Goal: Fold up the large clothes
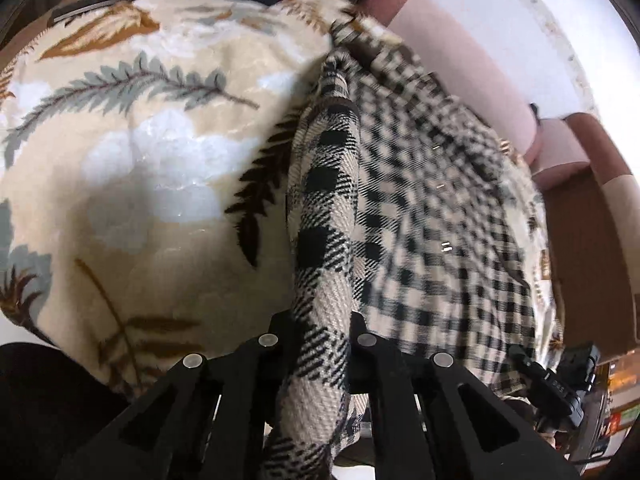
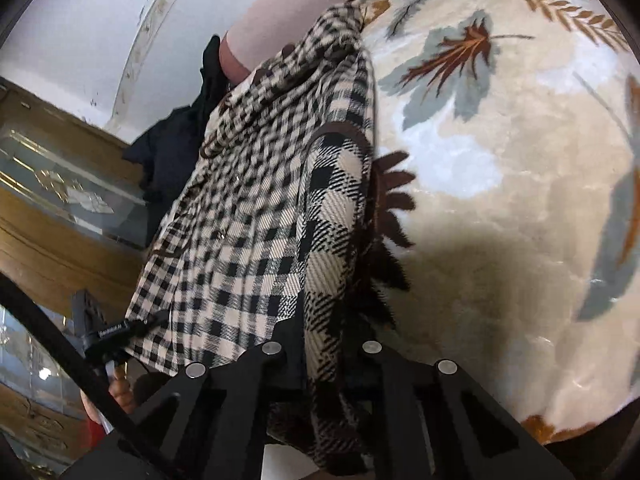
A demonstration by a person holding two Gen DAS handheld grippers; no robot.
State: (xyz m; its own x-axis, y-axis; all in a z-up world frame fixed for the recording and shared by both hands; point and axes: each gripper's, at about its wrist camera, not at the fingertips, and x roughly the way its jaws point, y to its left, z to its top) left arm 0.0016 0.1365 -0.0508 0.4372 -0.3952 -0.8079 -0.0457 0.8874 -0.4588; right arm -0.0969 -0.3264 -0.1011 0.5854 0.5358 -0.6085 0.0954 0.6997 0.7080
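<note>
Garment: a black-and-cream checked garment (image 1: 420, 208) is seen in the centre and right of the left wrist view, and in the centre left of the right wrist view (image 2: 248, 216); it is spread over a leaf-patterned blanket (image 1: 140, 140) on what is judged to be a bed.

Left hand-held gripper: the left hand-held gripper (image 1: 322, 340), at the bottom centre of its frame, is closed tight on a rolled edge of the checked cloth, which runs up between its fingers.

Right hand-held gripper: the right hand-held gripper (image 2: 322, 354), at the bottom centre of its frame, is likewise pinched down on a bunched edge of the same garment.

Cloth state: the fabric away from the grips is blurred, so it is judged to be in motion; its exact lie cannot be told.

Done: two edges have been gripped, one in each hand-held gripper.

Left to do: no finished fold is visible; the held edges are judged yet to be carried across and laid down, with further folds and smoothing after that.

Surroundings: a dark garment (image 2: 176, 148) is seen at the left of the right wrist view, beside a wooden cabinet (image 2: 48, 224).
</note>
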